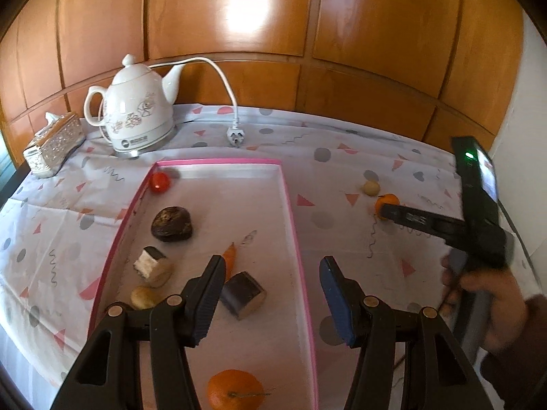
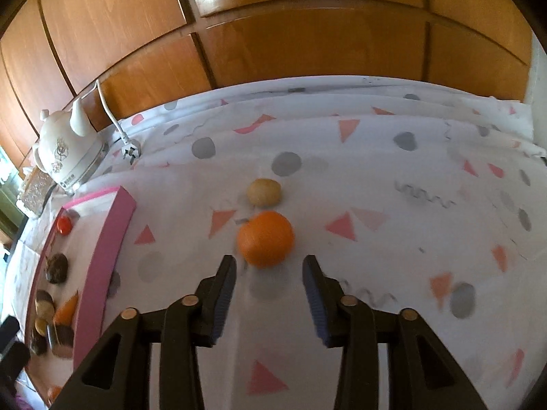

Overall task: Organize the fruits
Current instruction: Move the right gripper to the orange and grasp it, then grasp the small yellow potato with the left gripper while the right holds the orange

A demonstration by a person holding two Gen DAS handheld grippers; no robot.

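Observation:
A pink-rimmed tray (image 1: 289, 201) holds a red tomato (image 1: 159, 181), a dark brown lump (image 1: 172, 223), a small carrot (image 1: 229, 256), cut dark-skinned pieces (image 1: 243, 294) and an orange mandarin (image 1: 235, 389). My left gripper (image 1: 271, 266) is open and empty above the tray. On the cloth to the right lie another mandarin (image 2: 266, 237) and a small tan fruit (image 2: 264, 192). My right gripper (image 2: 269, 263) is open, its fingertips just short of this mandarin. In the left wrist view it reaches the mandarin (image 1: 388, 202) from the right.
A white electric kettle (image 1: 135, 109) with its cord and plug (image 1: 236, 135) stands at the back left, beside a patterned tissue box (image 1: 51, 143). A wooden panelled wall (image 1: 239, 17) bounds the table behind. The tray also shows in the right wrist view (image 2: 106, 256).

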